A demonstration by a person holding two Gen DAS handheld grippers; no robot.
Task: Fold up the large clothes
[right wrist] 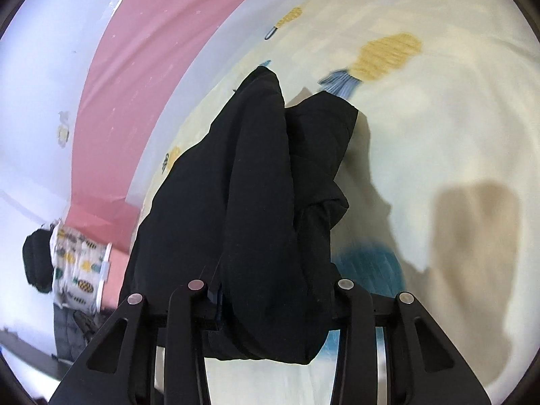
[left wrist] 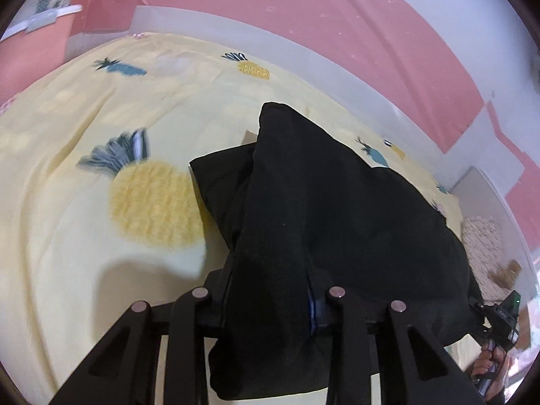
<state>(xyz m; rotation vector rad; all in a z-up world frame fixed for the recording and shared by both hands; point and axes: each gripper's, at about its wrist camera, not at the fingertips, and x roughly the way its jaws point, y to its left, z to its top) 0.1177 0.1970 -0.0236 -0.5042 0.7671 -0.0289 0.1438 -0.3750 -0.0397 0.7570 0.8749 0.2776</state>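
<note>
A large black garment (left wrist: 320, 209) is held up over a bed with a yellow pineapple-print sheet (left wrist: 84, 202). My left gripper (left wrist: 270, 290) is shut on one bunched edge of it, and the cloth drapes over the fingers and hides the tips. My right gripper (right wrist: 270, 287) is shut on another bunched edge of the same black garment (right wrist: 243, 185), which hangs between and over its fingers. The far part of the garment rests folded on the sheet (right wrist: 438, 118). The right gripper and the hand on it show at the left wrist view's lower right (left wrist: 499, 320).
A pink and white wall (left wrist: 337, 27) runs behind the bed, with a white bed frame edge (left wrist: 303, 50). A pineapple-print pillow (right wrist: 77, 263) and dark items lie at the far left in the right wrist view. A beige rug (left wrist: 486, 243) lies beside the bed.
</note>
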